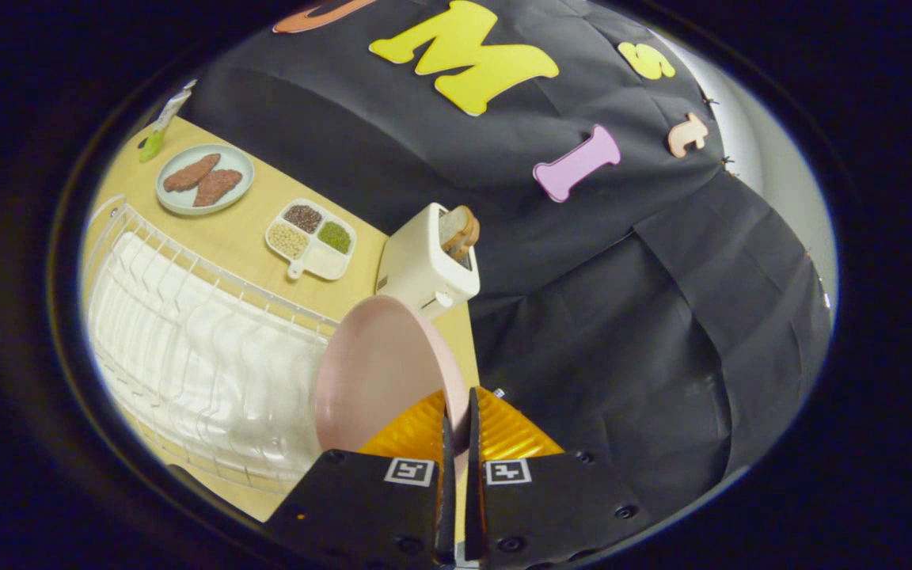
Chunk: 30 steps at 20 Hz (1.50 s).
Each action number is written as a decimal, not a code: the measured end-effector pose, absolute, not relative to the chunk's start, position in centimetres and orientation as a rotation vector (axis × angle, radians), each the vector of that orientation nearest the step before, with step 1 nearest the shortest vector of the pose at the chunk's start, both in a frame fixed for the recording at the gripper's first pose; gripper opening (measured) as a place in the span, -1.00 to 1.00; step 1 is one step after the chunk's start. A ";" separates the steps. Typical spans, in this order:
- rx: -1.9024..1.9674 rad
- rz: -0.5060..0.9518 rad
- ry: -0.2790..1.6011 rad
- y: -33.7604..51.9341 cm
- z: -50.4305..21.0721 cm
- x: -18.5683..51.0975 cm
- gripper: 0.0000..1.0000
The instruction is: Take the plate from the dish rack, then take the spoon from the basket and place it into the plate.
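Ridged fingers (412, 431) on screwed blocks — square coded tags.

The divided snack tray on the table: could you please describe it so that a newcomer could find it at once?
Start at the white wire dish rack on the wooden table. Just beyond it, between the round plate of meat slices and the toaster, lies the divided tray. Unlike the pink plate gripped in the jaws, it is squarish, with a small handle and compartments of grains.
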<state>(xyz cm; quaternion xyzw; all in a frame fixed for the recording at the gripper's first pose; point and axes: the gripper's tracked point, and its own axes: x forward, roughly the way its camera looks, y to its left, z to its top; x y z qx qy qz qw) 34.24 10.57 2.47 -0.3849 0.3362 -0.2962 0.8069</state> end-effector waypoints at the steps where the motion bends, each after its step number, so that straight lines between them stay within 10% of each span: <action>1: -0.838 -0.635 0.703 10.9 3.0 33.9 -0.80; 19: -0.255 -0.033 0.608 13.9 -6.1 15.3 -0.80; 30: 0.022 0.069 0.748 12.5 -17.6 9.6 -0.80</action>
